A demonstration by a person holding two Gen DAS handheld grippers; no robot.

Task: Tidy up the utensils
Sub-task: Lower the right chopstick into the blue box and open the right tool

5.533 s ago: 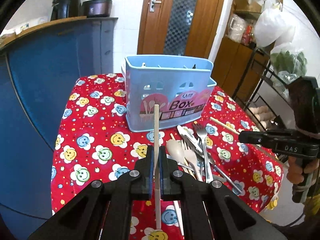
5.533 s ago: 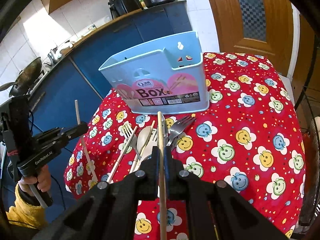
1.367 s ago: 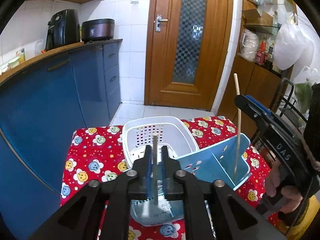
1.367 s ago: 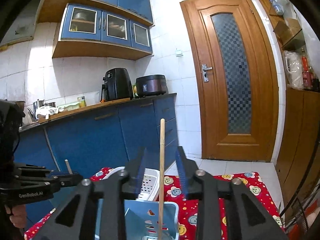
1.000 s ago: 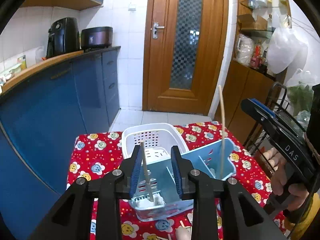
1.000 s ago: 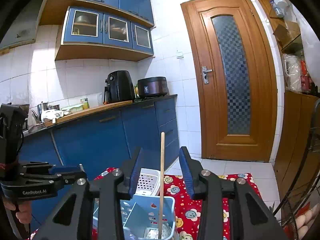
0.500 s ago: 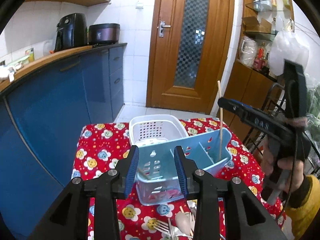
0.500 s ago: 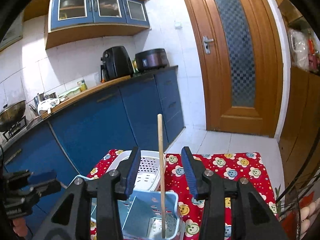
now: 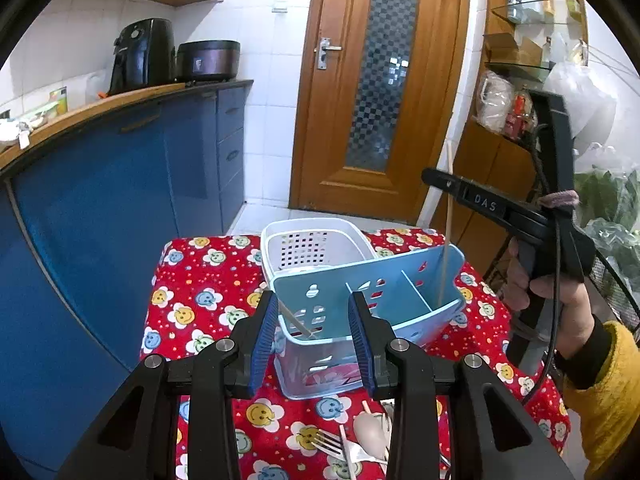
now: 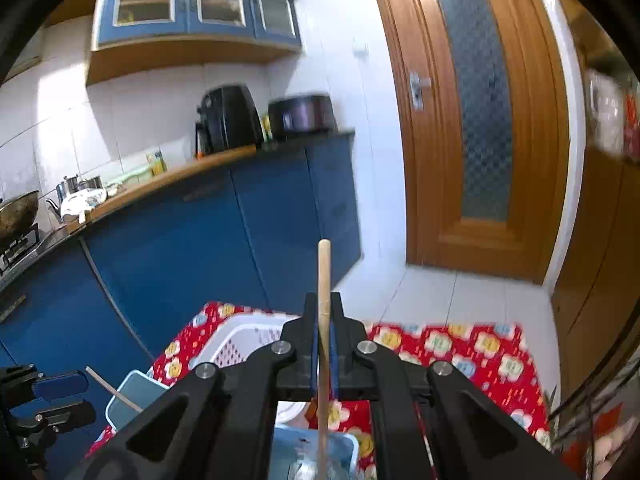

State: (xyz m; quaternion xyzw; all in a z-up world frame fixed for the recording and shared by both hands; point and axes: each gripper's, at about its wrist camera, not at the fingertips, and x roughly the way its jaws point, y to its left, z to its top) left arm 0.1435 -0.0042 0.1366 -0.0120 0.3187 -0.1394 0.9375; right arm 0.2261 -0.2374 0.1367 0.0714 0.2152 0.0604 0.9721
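My right tool (image 10: 324,364) pinches a chopstick (image 10: 323,300) upright in the blue caddy (image 9: 372,300); left tool (image 9: 314,332) half open, empty. Next: release it.

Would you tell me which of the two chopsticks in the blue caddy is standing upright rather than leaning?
The chopstick in the caddy's right-end compartment stands upright, pinched by the right gripper; the other chopstick leans loose at the left end.

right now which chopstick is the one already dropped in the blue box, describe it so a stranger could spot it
On the red flowered table stands a light blue box in front of a white basket. In the box's end compartment on the left tool side lies a pale chopstick. It leans at a slant with nothing holding it, unlike the upright chopstick at the far end, which stands between the right tool's closed fingers.
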